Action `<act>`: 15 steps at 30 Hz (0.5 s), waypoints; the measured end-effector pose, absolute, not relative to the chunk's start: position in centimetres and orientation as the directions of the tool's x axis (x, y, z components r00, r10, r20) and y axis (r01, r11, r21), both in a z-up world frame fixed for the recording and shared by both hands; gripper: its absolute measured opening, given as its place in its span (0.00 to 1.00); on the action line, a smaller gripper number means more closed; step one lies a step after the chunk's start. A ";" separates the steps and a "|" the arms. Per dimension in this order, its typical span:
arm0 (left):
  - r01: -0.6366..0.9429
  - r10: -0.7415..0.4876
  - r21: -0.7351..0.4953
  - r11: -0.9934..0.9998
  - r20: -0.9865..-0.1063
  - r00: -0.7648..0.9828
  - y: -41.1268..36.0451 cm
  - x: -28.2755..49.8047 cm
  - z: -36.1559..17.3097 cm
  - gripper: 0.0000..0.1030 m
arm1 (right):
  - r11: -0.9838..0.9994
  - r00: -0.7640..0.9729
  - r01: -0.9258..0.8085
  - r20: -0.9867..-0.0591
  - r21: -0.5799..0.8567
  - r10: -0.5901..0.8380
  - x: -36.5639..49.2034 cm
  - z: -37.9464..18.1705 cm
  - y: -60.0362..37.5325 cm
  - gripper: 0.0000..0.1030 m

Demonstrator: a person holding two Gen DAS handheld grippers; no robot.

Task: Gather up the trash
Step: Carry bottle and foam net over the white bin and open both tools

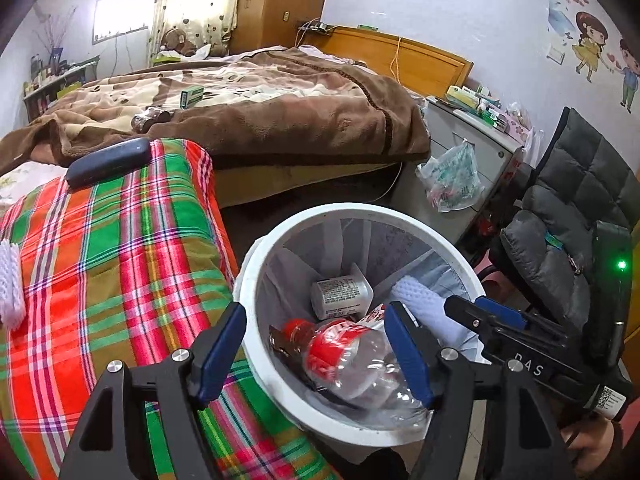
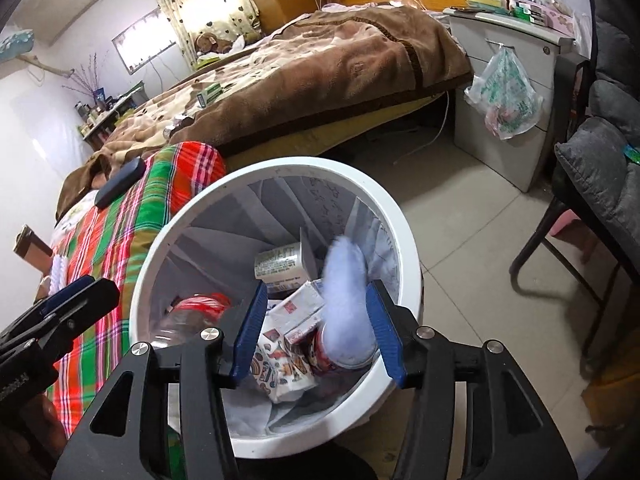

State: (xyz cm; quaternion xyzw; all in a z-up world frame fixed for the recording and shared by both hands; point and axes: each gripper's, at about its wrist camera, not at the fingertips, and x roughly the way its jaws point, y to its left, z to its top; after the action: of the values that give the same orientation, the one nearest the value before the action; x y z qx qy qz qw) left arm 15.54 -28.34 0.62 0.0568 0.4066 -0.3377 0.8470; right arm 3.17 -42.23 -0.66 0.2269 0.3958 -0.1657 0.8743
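A white round trash bin point(image 1: 256, 280) point(image 2: 404, 240) stands on the floor by the bed. Inside lie a clear plastic bottle with a red label point(image 1: 352, 360) point(image 2: 200, 308), a small white can point(image 1: 340, 296) point(image 2: 280, 264), printed cartons point(image 2: 300, 312) and a white foam net point(image 1: 424, 300) point(image 2: 346, 280), blurred in the right wrist view. My left gripper point(image 1: 316, 348) is open above the bin's near rim. My right gripper point(image 2: 316, 328) is open over the bin; it also shows in the left wrist view point(image 1: 484, 312).
A plaid cloth point(image 1: 120, 260) point(image 2: 120, 232) covers the bed end, with a dark case point(image 1: 108, 162) point(image 2: 120, 182) and a white foam net point(image 1: 10, 284) on it. A green box point(image 1: 192, 96) and crumpled wrapper point(image 1: 150, 118) lie on the brown blanket. Cabinet with hanging bag point(image 2: 504, 96), chair point(image 2: 600, 184).
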 end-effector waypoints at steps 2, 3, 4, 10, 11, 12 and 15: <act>0.616 -0.530 -0.182 0.766 -0.721 0.446 -27.9 15.4 0.9 0.69 | 0.840 0.637 0.472 -0.762 0.266 -0.116 3.0 -0.4 -42.2 0.52; 0.615 -0.532 -0.184 0.767 -0.718 0.448 -27.8 15.3 1.1 0.69 | 0.840 0.640 0.472 -0.760 0.268 -0.117 3.0 -0.4 -42.1 0.52; 0.615 -0.535 -0.186 0.766 -0.715 0.450 -27.5 15.3 1.3 0.69 | 0.840 0.641 0.471 -0.759 0.268 -0.117 3.1 -0.3 -42.1 0.52; 0.602 -0.539 -0.192 0.775 -0.699 0.470 -25.8 14.8 2.2 0.69 | 0.843 0.652 0.463 -0.749 0.273 -0.115 3.0 0.0 -41.3 0.52; 0.601 -0.541 -0.195 0.775 -0.696 0.472 -25.5 14.7 2.3 0.69 | 0.845 0.657 0.458 -0.745 0.275 -0.114 2.9 0.2 -41.1 0.52; 0.597 -0.541 -0.197 0.778 -0.693 0.477 -25.0 14.5 2.4 0.69 | 0.848 0.660 0.454 -0.742 0.275 -0.113 3.0 0.3 -40.9 0.52; 0.588 -0.542 -0.200 0.784 -0.683 0.490 -23.8 14.1 2.8 0.69 | 0.857 0.671 0.436 -0.734 0.276 -0.106 3.2 0.6 -40.1 0.52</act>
State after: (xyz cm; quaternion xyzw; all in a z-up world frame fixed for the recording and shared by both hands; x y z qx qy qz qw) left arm 14.11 -23.81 2.80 0.0298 0.3844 -0.3276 0.8626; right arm 3.19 -40.14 0.62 0.2199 0.3755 -0.1528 0.8873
